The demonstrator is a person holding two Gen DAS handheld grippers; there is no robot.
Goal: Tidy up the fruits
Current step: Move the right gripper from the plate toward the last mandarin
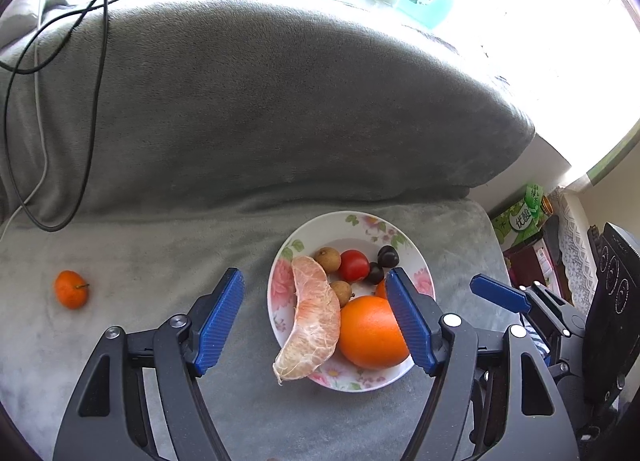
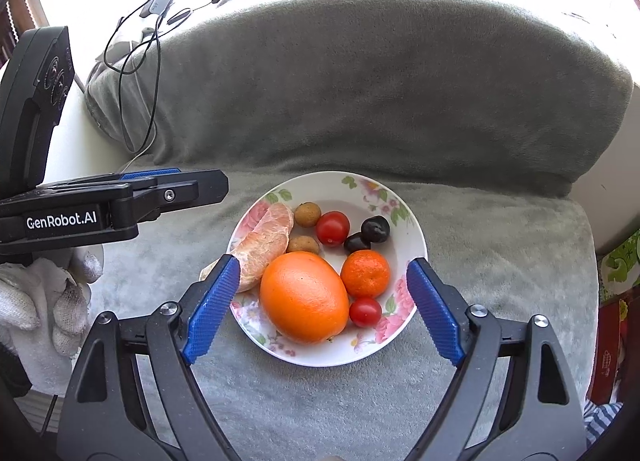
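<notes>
Both tools gape wide and grip nothing: the left gripper point(image 1: 316, 315) hangs over the near left of the floral plate point(image 1: 394, 233), the right gripper point(image 2: 324, 309) straddles its near rim above the big orange point(image 2: 304, 297). Only the left view catches a stray mandarin point(image 1: 71, 289) far left on the grey blanket point(image 1: 160, 245). The right view alone shows a mandarin in the plate point(image 2: 365, 273), a second cherry tomato point(image 2: 365, 311) and a gloved hand point(image 2: 44, 301).

Under me a grey plush blanket point(image 1: 168, 261) covers the seat. On it sit the flowered plate point(image 1: 416, 261) of fruit and, well apart, one small mandarin point(image 1: 71, 289).
</notes>
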